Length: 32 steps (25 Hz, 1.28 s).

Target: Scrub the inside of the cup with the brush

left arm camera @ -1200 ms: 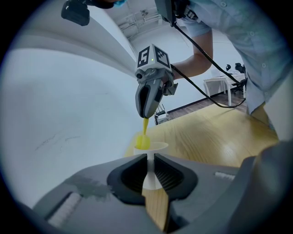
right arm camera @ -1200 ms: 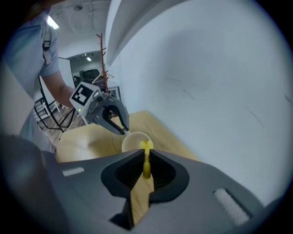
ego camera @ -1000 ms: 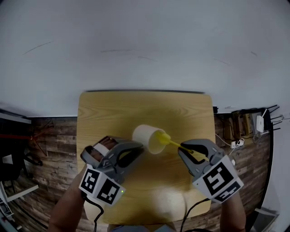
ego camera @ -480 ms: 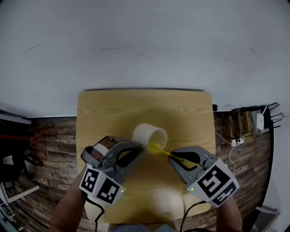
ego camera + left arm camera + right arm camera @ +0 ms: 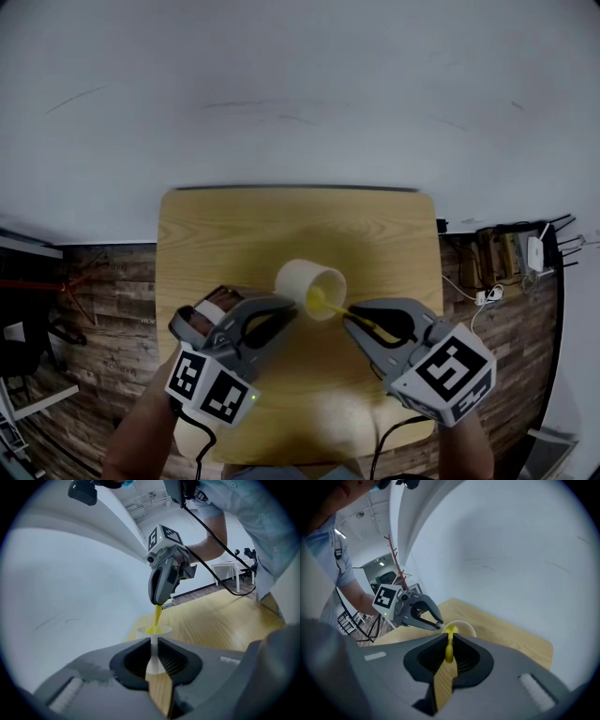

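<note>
A cream cup (image 5: 305,278) lies tilted on the wooden table (image 5: 225,230), its mouth turned toward the right gripper. My left gripper (image 5: 289,308) is shut on the cup's wall; in the left gripper view the thin white wall (image 5: 153,656) stands pinched between the pads, below the cup's rim (image 5: 162,629). My right gripper (image 5: 352,317) is shut on the yellow brush (image 5: 328,305), whose head sits in the cup's mouth. In the right gripper view the brush handle (image 5: 449,649) runs between the jaws to the cup (image 5: 465,628), with the left gripper (image 5: 437,625) at the cup's left side.
The table stands against a pale wall (image 5: 300,94). Wood-pattern floor shows on both sides, with cables and a power strip (image 5: 492,292) to the right and dark furniture (image 5: 23,328) at the left. The person's forearms come in from the table's near edge.
The right gripper has swung left and nearer along the table's front. The brush head has drawn back from deep in the cup to its mouth. The cup and left gripper have stayed put.
</note>
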### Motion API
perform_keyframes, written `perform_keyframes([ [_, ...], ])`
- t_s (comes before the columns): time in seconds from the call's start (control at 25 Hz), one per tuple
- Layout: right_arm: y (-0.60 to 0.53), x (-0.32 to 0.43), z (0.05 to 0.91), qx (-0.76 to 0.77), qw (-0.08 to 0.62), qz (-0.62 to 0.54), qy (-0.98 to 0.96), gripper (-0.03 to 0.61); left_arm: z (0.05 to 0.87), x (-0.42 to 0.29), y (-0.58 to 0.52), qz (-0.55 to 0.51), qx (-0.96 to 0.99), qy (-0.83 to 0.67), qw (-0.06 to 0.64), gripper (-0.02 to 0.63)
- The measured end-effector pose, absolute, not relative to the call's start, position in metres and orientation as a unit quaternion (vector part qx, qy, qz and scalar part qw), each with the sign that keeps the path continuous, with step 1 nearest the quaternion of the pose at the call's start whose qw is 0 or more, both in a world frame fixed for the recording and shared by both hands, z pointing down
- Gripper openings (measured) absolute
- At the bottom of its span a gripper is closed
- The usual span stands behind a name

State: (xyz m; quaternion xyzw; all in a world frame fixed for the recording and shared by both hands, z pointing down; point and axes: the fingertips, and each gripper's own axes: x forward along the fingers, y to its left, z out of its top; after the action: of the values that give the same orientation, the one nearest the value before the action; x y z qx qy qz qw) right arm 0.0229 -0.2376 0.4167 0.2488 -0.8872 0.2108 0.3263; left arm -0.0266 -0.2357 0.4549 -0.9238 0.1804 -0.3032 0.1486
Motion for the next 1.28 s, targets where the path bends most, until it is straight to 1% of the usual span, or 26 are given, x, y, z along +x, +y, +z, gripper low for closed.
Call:
perform_keyframes([
  [0.28, -0.247, 0.034, 0.411, 0.269, 0.309, 0.205, -0.889, 0.038, 0.456, -0.024, -0.236, -0.302, -0.924, 0.180, 0.148, 0.072],
  [0.92, -0.254, 0.050, 0.393, 0.289, 0.297, 0.191, -0.890, 0.038, 0.456, -0.021, -0.242, -0.301, -0.924, 0.190, 0.141, 0.073],
  [1.28, -0.259, 0.058, 0.385, 0.301, 0.272, 0.195, -0.893, 0.038, 0.457, -0.024, -0.249, -0.294, -0.925, 0.205, 0.129, 0.074],
])
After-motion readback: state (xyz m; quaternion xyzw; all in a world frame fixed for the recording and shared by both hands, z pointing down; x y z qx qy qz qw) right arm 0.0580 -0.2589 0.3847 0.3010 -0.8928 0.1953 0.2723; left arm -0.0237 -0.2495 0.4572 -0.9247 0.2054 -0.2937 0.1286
